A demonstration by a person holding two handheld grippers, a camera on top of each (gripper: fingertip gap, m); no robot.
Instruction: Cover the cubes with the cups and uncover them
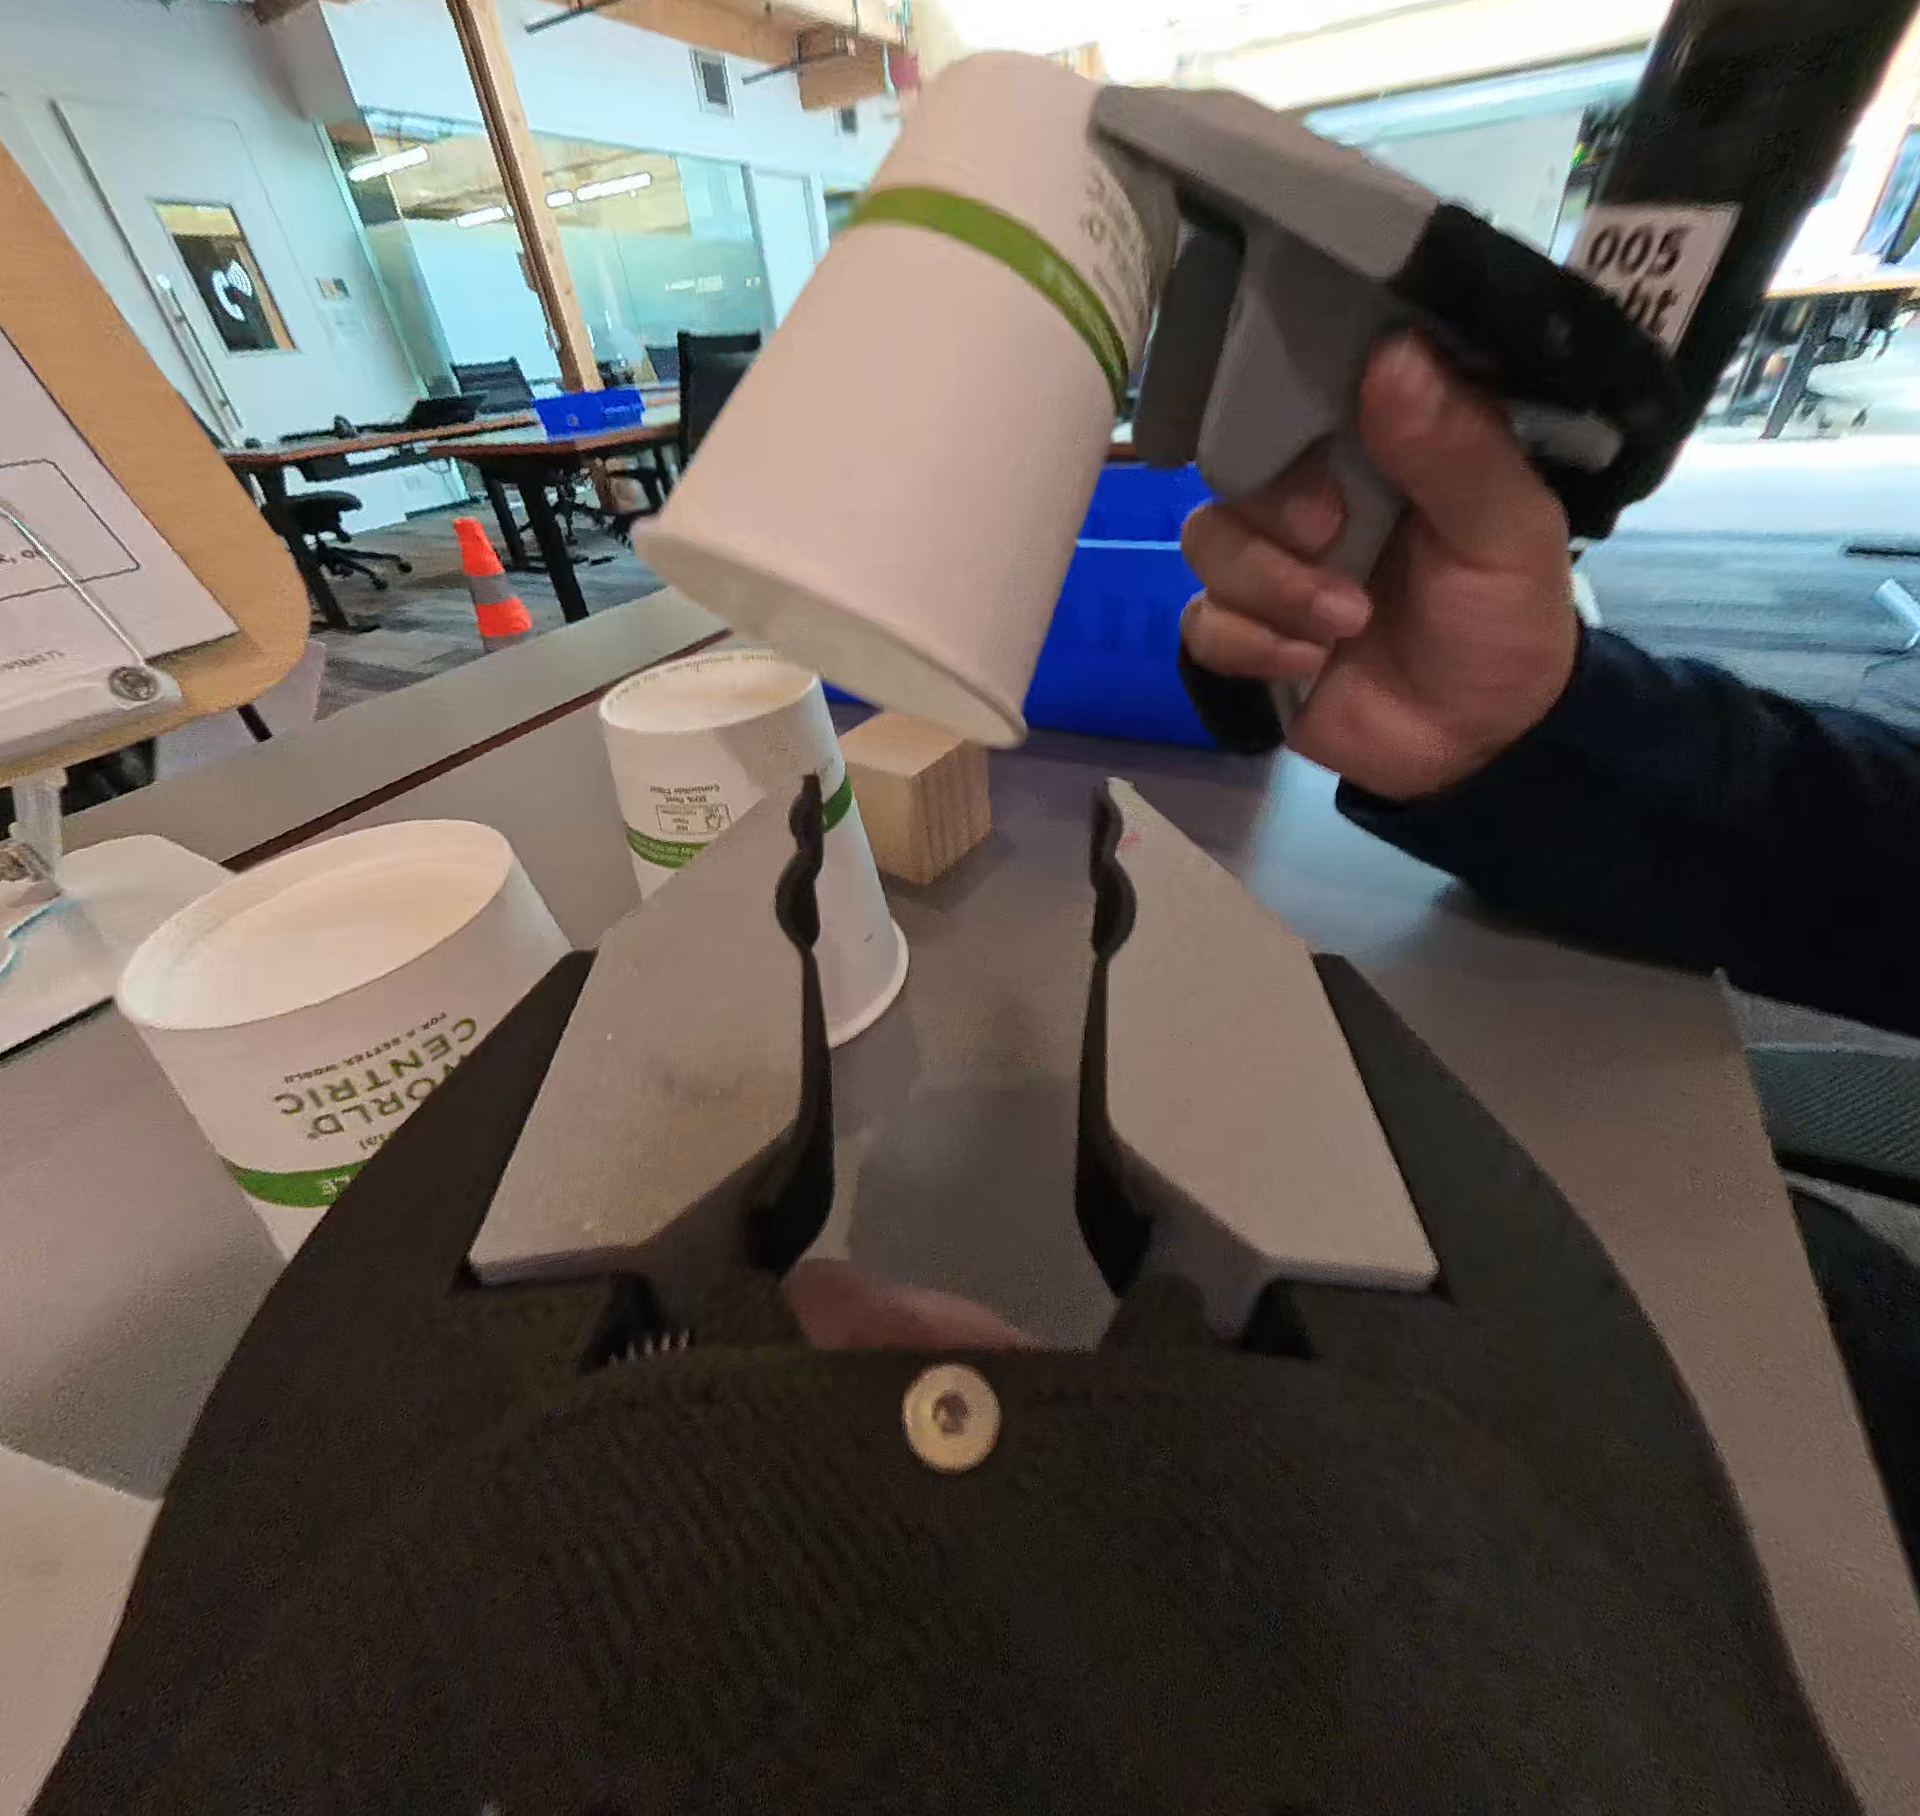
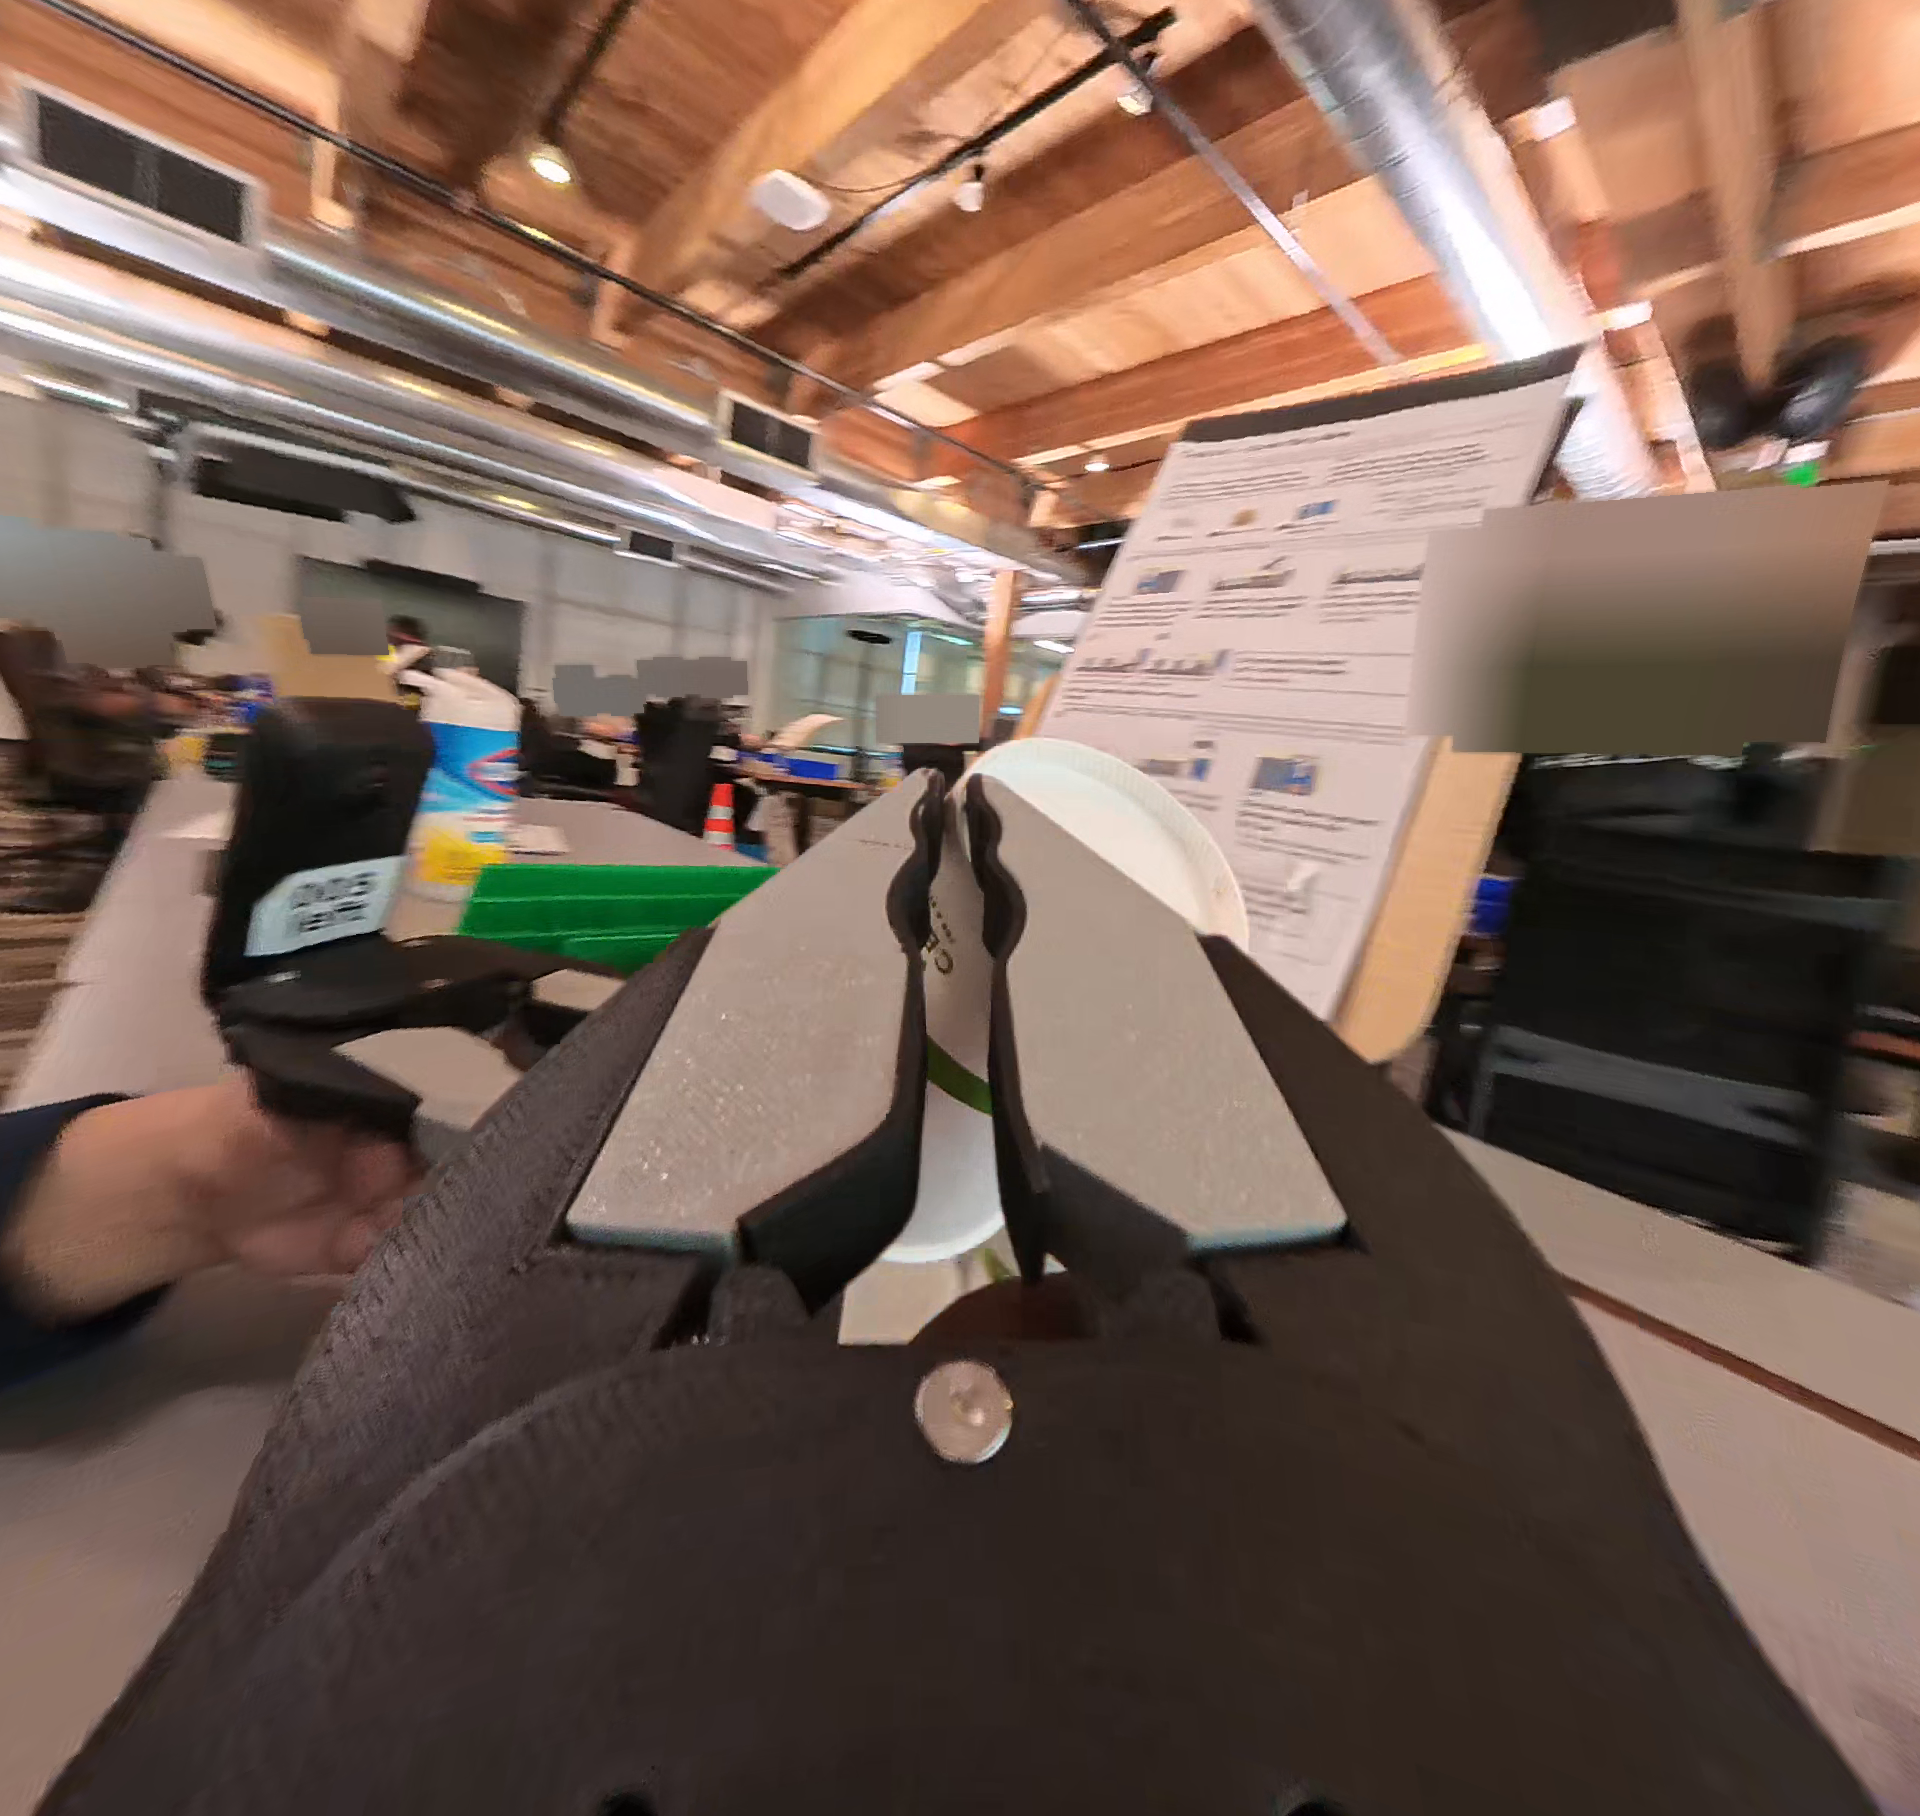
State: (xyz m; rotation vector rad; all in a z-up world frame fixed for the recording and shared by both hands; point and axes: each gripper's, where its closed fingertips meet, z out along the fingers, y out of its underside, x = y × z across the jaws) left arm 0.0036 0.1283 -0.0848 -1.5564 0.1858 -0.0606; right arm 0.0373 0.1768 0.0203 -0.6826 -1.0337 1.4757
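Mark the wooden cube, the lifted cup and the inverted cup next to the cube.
wooden cube (image 1: 920, 798), left wrist view, front face.
lifted cup (image 1: 914, 416), left wrist view, side wall.
inverted cup (image 1: 717, 779), left wrist view, side wall.

1. A blue bin (image 1: 1127, 613) sat past the far edge of the grey table (image 1: 1299, 893).
2. An orange traffic cone (image 1: 486, 584) with grey bands stood on the carpet beyond the table.
3. A clipboard (image 1: 156, 478) holding printed sheets leaned upright at the table's left side.
4. A spray bottle (image 2: 468, 779) with a white trigger stood on a farther table, just beside a green bin (image 2: 603, 909).
5. Desks and black office chairs (image 1: 322, 519) filled the room behind.
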